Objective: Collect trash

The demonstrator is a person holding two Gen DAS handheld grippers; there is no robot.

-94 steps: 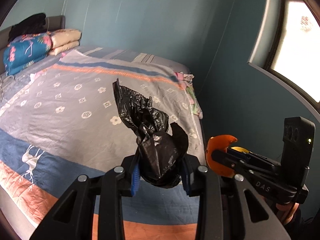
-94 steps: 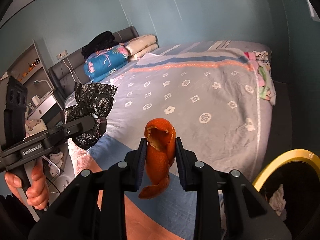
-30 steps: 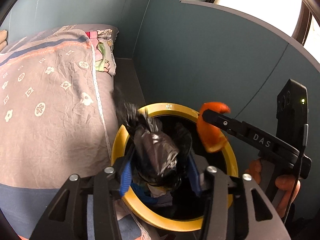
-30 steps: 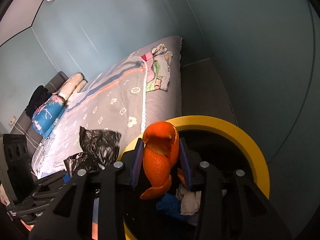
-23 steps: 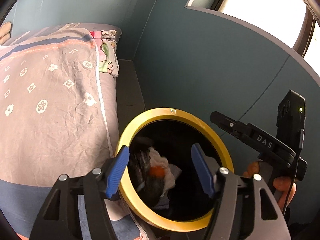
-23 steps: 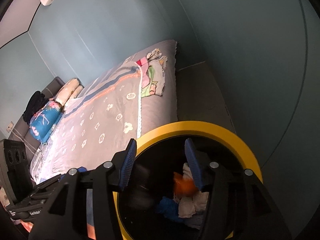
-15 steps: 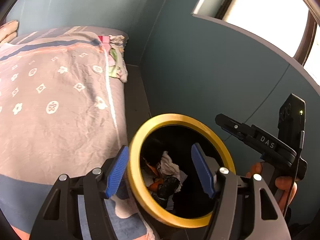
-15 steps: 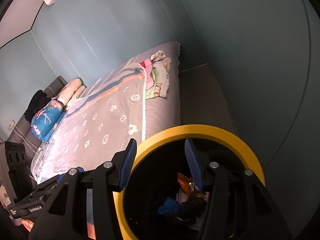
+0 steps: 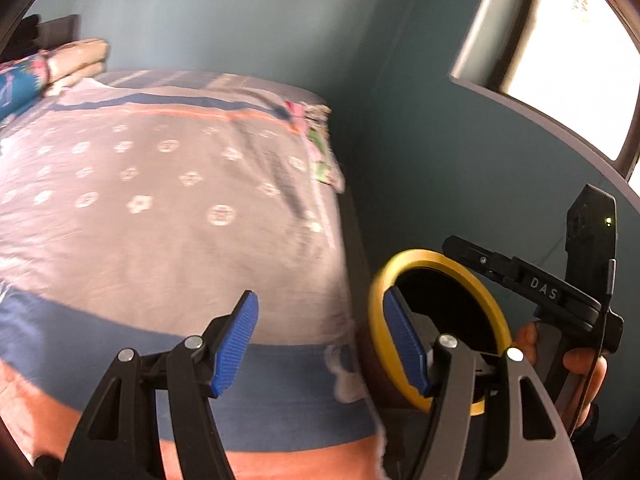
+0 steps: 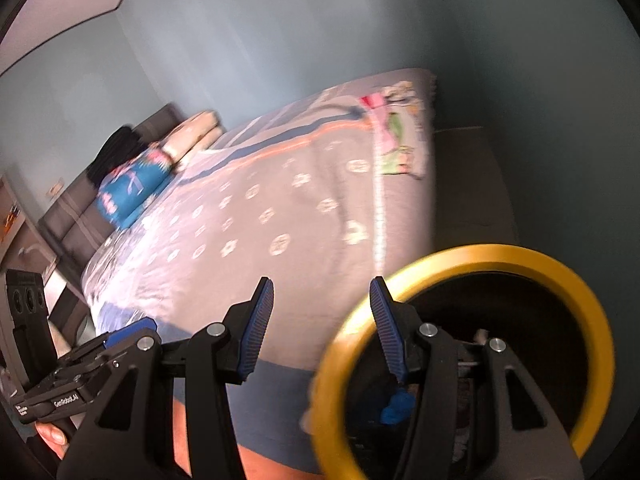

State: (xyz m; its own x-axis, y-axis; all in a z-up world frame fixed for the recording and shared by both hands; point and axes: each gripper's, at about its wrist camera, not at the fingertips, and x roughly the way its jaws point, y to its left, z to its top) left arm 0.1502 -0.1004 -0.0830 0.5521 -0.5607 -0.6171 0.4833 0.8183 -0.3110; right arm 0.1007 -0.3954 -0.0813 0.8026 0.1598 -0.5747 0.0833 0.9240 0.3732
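The round bin with a yellow rim [image 9: 424, 255] stands on the floor beside the bed, low and right in both views; its yellow rim [image 10: 500, 252] is blurred. Inside it I make out a blue scrap [image 10: 396, 404] and dark shapes; the black bag and the orange peel cannot be told apart. My left gripper [image 9: 320, 300] is open and empty over the bed's corner, its right finger crossing the rim. My right gripper [image 10: 321, 292] is open and empty too, beside the bin's left edge. The right gripper [image 9: 460, 248] also shows above the bin in the left wrist view.
A bed with a grey flowered cover [image 9: 160, 200] fills the left and middle. Pillows and a blue cushion [image 10: 128, 188] lie at its head. A dark floor strip [image 10: 468, 184] runs between bed and teal wall. A bright window [image 9: 580, 60] is upper right. A hand [image 10: 50, 436] holds the left gripper.
Both grippers opened over the bin and dropped the black bag and the orange peel into it. Both then swung left toward the bed, so the bin slid to the right.
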